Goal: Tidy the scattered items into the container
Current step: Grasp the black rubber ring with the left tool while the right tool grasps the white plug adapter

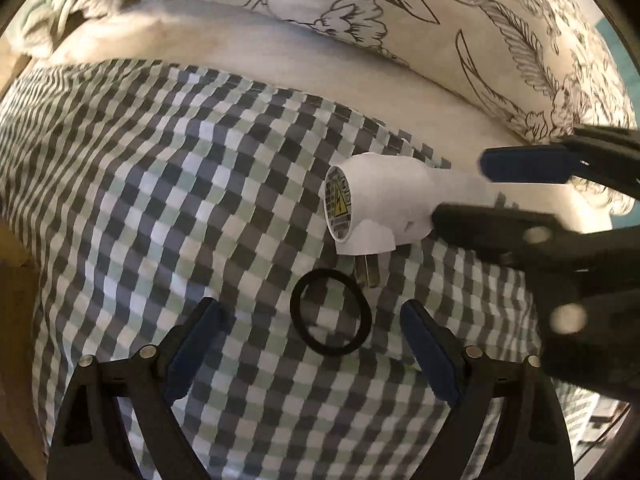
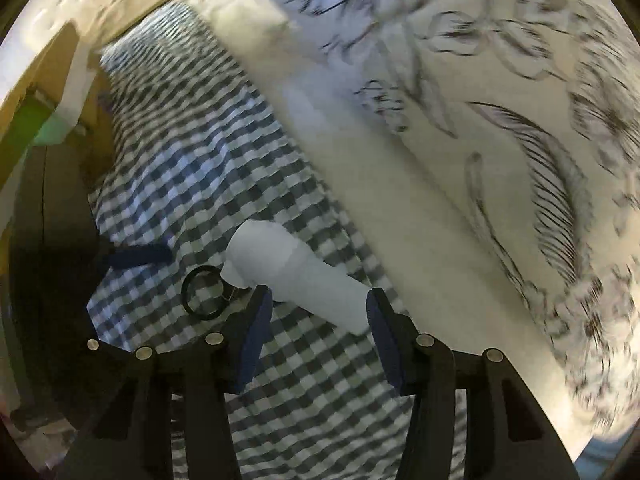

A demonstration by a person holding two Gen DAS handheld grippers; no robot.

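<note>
Hair tie (image 1: 331, 311) and plug adapter (image 1: 376, 204) lie on checkered bedsheet (image 1: 160, 200).

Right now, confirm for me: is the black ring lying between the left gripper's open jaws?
Yes: the black ring lies flat on the checked cloth, between the left gripper's open jaws, untouched.

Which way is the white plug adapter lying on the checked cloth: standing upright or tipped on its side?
Tipped on its side: the white plug adapter lies lengthwise on the checked cloth, prongs pointing sideways toward the black ring.
</note>
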